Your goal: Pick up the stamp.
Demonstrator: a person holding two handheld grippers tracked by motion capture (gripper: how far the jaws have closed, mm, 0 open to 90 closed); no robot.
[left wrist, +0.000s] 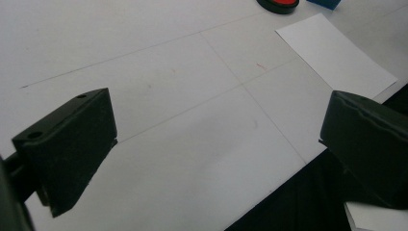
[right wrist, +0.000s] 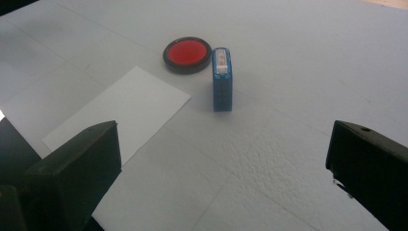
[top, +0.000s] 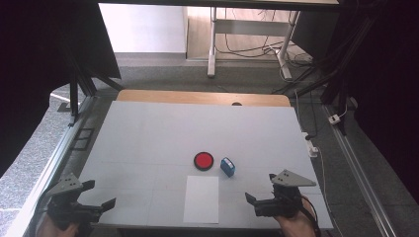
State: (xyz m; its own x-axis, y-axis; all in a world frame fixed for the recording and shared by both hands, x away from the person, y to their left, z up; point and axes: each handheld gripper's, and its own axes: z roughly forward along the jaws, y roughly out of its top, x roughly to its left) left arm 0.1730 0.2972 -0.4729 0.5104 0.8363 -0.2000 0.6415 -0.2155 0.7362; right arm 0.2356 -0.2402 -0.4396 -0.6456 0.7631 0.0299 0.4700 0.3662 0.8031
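White table [top: 148,133], wooden board [top: 202,97] at its far edge, metal desk legs [top: 213,44] beyond it, tangled cables [top: 257,49] beyond it, white power strip [top: 311,146] right of it.

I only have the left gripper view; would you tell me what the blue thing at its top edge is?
Observer: A blue stamp, standing on edge just right of the red pad.
Operator: Thank you; where is the right tool?
Observer: The right tool is at the table's near right edge, jaws open, empty.
Operator: Does the paper touch the stamp?
Observer: No, the paper lies nearer, apart from it.
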